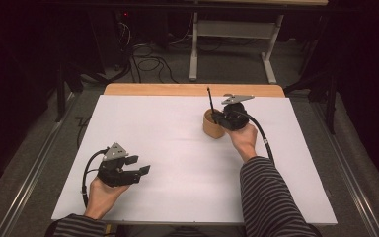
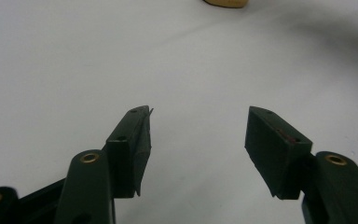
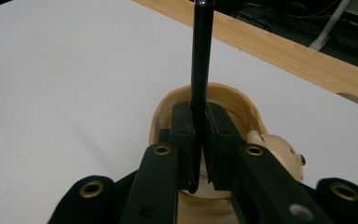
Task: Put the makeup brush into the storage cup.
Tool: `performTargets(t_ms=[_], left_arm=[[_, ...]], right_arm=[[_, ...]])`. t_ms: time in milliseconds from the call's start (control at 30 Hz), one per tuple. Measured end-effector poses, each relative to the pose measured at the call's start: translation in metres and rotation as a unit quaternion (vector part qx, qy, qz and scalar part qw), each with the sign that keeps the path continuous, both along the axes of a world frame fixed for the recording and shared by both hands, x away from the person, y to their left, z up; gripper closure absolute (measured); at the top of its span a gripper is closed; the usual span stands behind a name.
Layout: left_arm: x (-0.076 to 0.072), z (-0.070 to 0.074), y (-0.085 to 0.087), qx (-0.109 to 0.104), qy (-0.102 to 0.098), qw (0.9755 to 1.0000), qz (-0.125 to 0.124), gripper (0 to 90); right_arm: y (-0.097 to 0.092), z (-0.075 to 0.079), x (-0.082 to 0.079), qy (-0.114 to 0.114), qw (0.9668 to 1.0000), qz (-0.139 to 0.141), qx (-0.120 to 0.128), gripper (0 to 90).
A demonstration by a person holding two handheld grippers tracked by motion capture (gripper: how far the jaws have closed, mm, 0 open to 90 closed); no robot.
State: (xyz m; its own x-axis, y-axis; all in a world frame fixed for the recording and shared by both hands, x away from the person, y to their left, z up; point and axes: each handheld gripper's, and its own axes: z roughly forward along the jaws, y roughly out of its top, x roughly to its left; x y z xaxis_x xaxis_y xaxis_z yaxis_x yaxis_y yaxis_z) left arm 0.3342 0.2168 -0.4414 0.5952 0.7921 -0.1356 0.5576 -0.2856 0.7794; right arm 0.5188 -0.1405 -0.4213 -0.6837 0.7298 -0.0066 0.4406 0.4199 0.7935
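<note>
**Two grippers at the table, one clamping a black pen over a wooden cup**

Two hand-held grippers are working over a white table top (image 1: pixel 177 148). The right gripper (image 1: pixel 216 117) is hovering at the far right part of the sheet, its jaws pressing together on a thin black pen (image 1: pixel 209 100). The pen is standing nearly upright, its lower end sitting at the mouth of a light wooden cup (image 1: pixel 212 127), its upper end rising above the gripper. In the right gripper view the pads are squeezing the pen (image 3: pixel 200 56) on both sides, with the cup (image 3: pixel 242 105) directly beneath and behind them.

The left gripper (image 1: pixel 143 167) is resting near the front left of the sheet, well apart from the cup. Its jaws are standing wide apart, with nothing between them; the left gripper view is showing bare white surface (image 2: pixel 74 70) in the gap. A person's striped sleeve (image 1: pixel 271 197) is reaching in on the right.
</note>
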Motion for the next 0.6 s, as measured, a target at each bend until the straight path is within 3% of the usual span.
performTargets(t_ms=[233,600], left_arm=[[0.0000,0.0001,-0.0003,0.000,0.000,1.0000,0.000,40.8],[-0.0001,0.0004,0.0002,-0.001,-0.001,1.0000,0.000,40.6]], right_arm=[[0.0012,0.0001,-0.0003,0.003,1.0000,0.006,0.002,77.4],[0.0015,0.0021,-0.0024,0.002,1.0000,0.007,0.003,74.4]])
